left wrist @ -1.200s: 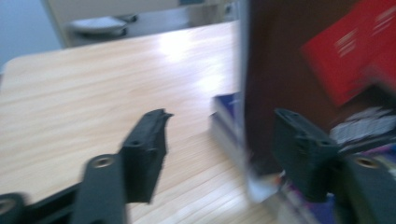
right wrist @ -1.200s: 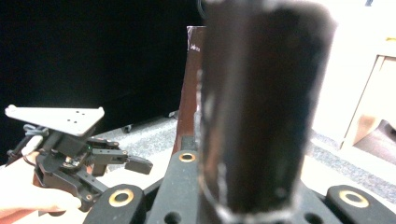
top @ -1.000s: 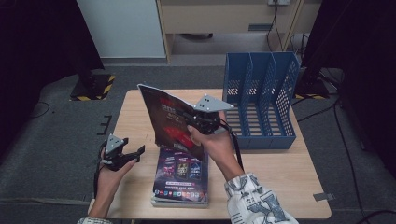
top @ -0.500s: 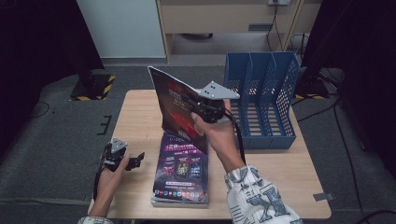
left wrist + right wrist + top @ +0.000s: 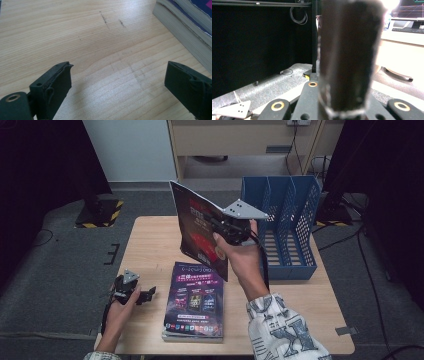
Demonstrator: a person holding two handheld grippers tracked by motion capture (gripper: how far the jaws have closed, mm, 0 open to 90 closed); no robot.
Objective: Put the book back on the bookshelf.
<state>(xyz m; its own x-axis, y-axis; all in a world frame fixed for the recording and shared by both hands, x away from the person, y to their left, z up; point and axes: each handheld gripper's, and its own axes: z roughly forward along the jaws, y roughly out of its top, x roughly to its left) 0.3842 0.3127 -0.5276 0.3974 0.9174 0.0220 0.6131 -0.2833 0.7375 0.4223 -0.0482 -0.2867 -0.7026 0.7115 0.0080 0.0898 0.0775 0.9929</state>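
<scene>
While the blue file rack [image 5: 287, 227] stands with slots bare, right tongs [image 5: 220, 227] clamp a magazine [image 5: 197, 227] upright; left tongs [image 5: 147, 295] (just opening) gape over the worktop [image 5: 150, 245]

Left hand-held gripper [image 5: 146, 295] low, jaws just opened wide; right hand-held gripper [image 5: 220, 227] raised, apparently clamped.

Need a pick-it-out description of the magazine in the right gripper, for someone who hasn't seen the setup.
Start at the light wooden table with the blue slotted file rack on its right side. Just left of that rack, the right gripper holds a thin, glossy red-and-black magazine in the air, standing nearly on edge. Unlike the purple-covered magazines stacked flat on the table below, it is lifted, tilted and clamped.
</scene>
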